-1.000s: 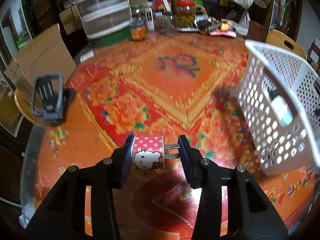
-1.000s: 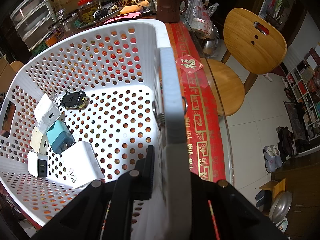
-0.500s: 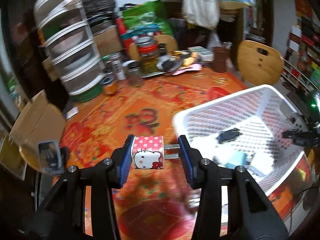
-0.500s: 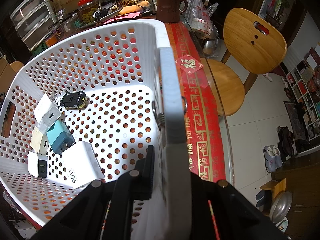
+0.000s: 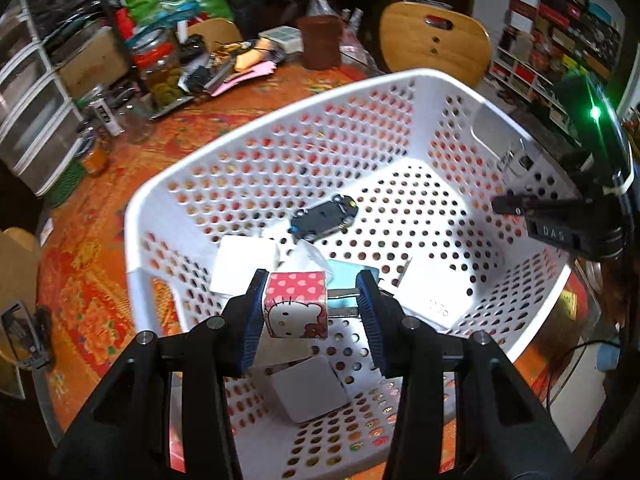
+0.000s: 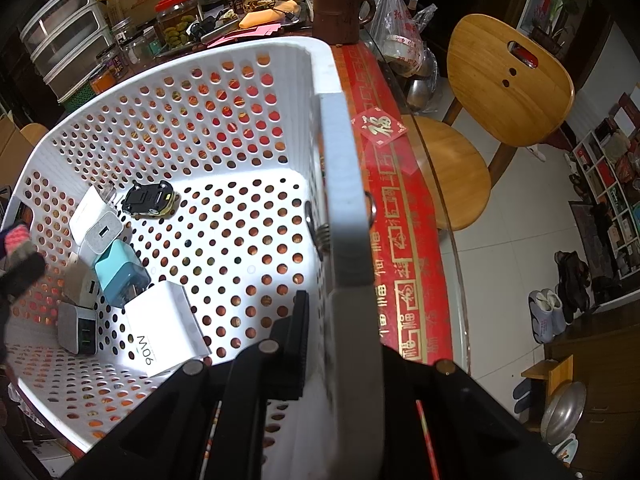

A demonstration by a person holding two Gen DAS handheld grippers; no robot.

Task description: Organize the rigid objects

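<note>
Left wrist view has the left gripper [image 5: 311, 305] closed partway on a pink Hello Kitty charger [image 5: 297, 305], prongs against the right pad, held just above the white perforated basket [image 5: 280, 128]. Right gripper [image 6: 320, 332] is clamped on the basket's near wall, one finger [image 6: 298, 336] inside it. Inside the basket lie a teal charger [image 6: 120, 274], several white chargers [image 6: 166, 330] and a black toy car [image 6: 150, 199]; the basket sits on an orange floral tablecloth [image 5: 100, 208], with jars [image 5: 158, 68] behind and a wooden chair [image 6: 508, 80] beside.
</note>
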